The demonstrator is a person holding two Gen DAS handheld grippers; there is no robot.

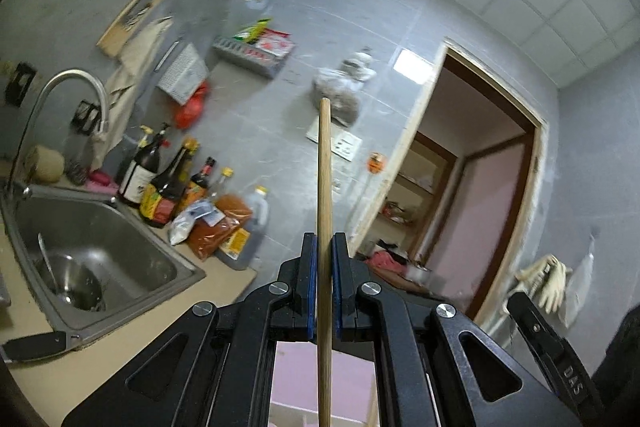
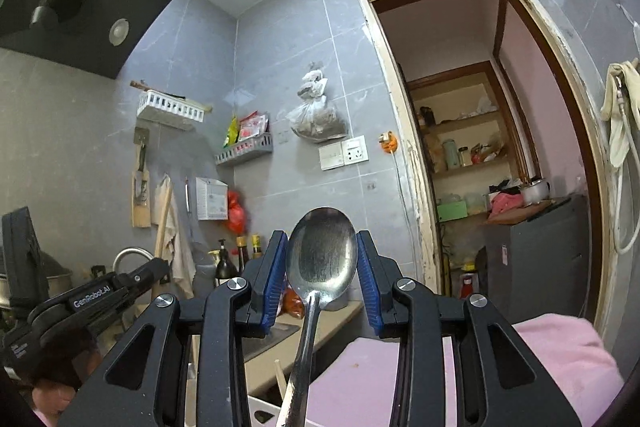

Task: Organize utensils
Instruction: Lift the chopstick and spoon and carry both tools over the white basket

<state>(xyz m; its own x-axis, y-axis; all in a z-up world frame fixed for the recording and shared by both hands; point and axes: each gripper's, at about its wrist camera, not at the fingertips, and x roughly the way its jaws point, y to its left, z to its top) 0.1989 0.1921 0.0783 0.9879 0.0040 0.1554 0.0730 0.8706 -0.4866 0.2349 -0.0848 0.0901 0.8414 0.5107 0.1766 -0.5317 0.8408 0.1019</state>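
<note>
The left gripper (image 1: 324, 247) points slightly upward with its jaws nearly together, pinching a thin wooden stick (image 1: 325, 187). The right gripper (image 2: 322, 255) also tilts slightly upward, its jaws part-way apart and pressing the bowl of a metal spoon (image 2: 321, 255).

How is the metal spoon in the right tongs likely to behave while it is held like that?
The metal spoon looks stiff, so it should not droop. Its polished, rounded bowl sits between the blue pads of the right tongs, so it may slip or pivot. The long handle hanging below probably adds some leverage.
</note>
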